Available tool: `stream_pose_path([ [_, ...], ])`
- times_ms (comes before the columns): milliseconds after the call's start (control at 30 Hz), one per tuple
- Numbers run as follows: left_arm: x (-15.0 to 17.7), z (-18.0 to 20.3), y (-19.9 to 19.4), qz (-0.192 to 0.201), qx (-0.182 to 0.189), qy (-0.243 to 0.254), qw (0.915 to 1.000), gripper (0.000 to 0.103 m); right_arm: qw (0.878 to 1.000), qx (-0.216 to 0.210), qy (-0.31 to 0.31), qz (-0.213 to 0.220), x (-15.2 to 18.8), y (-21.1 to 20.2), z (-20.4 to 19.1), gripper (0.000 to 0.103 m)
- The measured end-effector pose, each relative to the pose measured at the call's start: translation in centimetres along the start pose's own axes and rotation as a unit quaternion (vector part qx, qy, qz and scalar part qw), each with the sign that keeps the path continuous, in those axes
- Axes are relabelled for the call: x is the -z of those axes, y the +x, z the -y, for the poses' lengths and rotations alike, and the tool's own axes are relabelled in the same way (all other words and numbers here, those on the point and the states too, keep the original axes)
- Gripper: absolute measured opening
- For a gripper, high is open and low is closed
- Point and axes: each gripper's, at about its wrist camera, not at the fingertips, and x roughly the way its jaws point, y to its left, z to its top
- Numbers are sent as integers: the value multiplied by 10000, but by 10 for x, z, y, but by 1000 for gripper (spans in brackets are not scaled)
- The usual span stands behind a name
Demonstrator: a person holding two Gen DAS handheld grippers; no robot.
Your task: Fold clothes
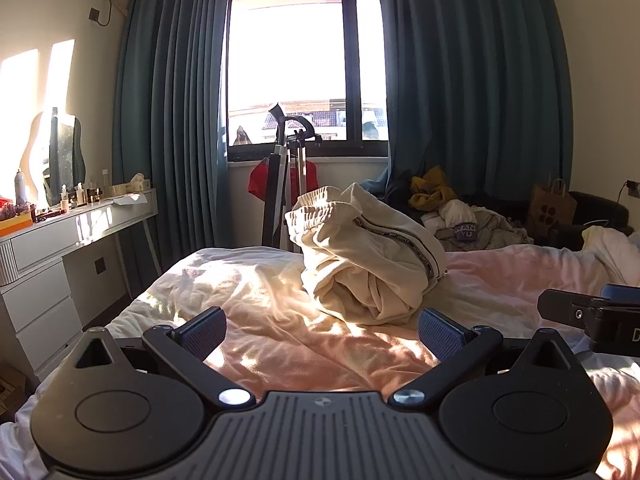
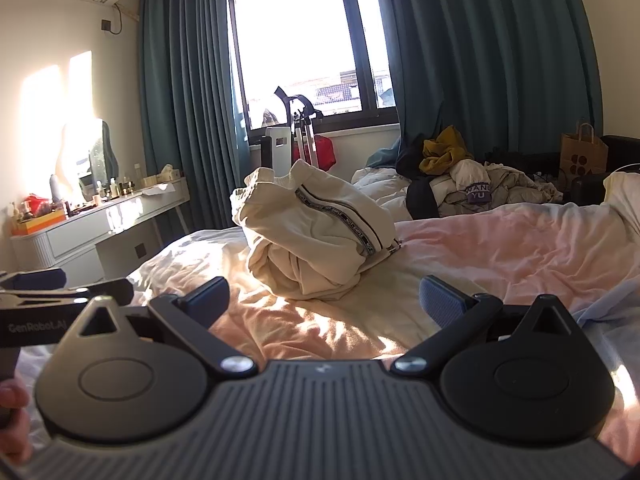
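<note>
- The cream trousers (image 1: 368,252) lie in a crumpled heap on the bed (image 1: 248,292), toward its far edge below the window (image 1: 296,56), resting on the rumpled pinkish-white cover
- The elastic waistband stands up at the top of the heap, and a dark lettered stripe runs down one leg; the cloth below is bunched and twisted, with sunlight across its near side
- The right wrist view shows the same trousers (image 2: 316,232) from further right, so the stripe's lettering reads more clearly and more of the pink cover toward the bed's right edge appears
- Only the right wrist view shows the person's fingers at its lower left corner, next to the side of the left gripper (image 2: 60,292)
- Only the left wrist view shows the side of the right gripper (image 1: 592,312), near the bed's right edge
- The left gripper (image 1: 322,330) has its jaws spread wide, holding nothing, above the cover just short of the heap and apart from it
- The right gripper (image 2: 324,300) is likewise spread wide and empty, above the cover in front of the trousers without touching them
- A pile of other clothes (image 1: 468,216) lies beyond the bed's far right corner, with a paper bag (image 1: 550,208) beside it
- A white dressing table (image 1: 76,232) crowded with bottles stands off the bed's left edge, and teal curtains (image 1: 172,100) frame the window
</note>
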Motion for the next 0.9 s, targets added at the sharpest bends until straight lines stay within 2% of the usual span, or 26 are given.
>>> stream_pose_path([
  [267, 1, -1, 2, -71, -42, -9, 10000, 103, 9999, 9, -54, 97, -1, -2, -2, 103],
  [900, -1, -9, 7, -283, -142, -144, 9994, 103, 10000, 50, 17, -21, 3, 3, -1, 103],
])
